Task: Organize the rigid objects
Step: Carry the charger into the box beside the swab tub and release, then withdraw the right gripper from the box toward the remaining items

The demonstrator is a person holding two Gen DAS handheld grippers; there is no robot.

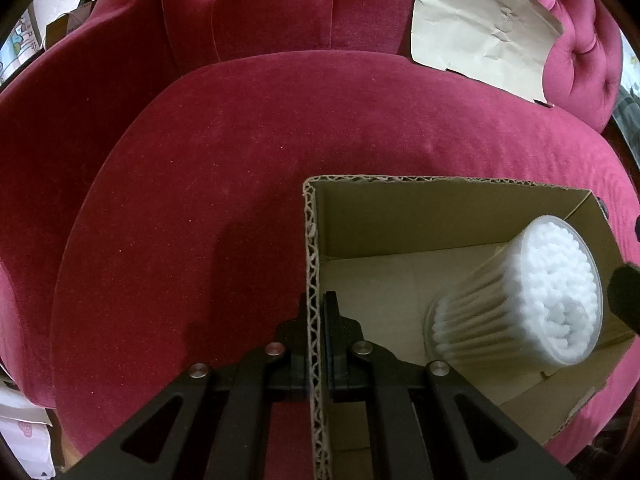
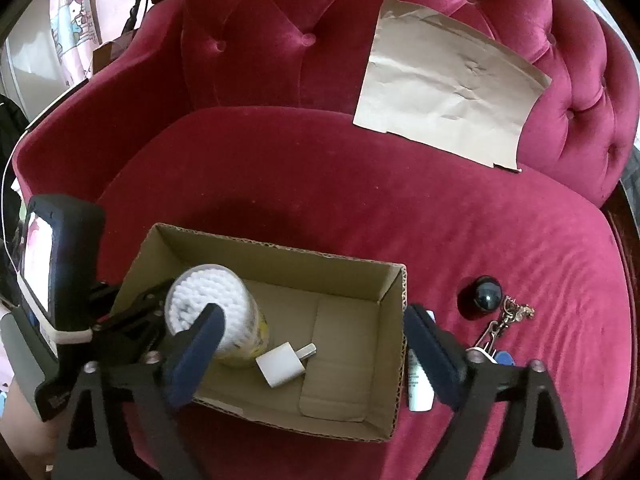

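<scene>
An open cardboard box [image 2: 384, 284] sits on the red velvet seat. My left gripper [image 1: 318, 320] is shut on the box's left wall [image 1: 312, 264], one finger inside and one outside. In the box a clear tub of cotton swabs [image 1: 520, 300] leans tilted, swab tips showing [image 2: 208, 304]. A white plug adapter [image 2: 282, 364] lies on the box floor beside it. My right gripper [image 2: 316, 344] hangs open and wide over the box. Its left finger [image 2: 196, 352] is in front of the tub and its right finger [image 2: 432, 356] is outside the box's right wall. Nothing is pressed between the pads.
Right of the box on the seat lie a black ball [image 2: 482, 294], a bunch of keys [image 2: 506, 326] and a white tube [image 2: 418, 388] against the box wall. A crumpled brown envelope [image 2: 444, 84] leans on the tufted backrest. The chair's arms curve round both sides.
</scene>
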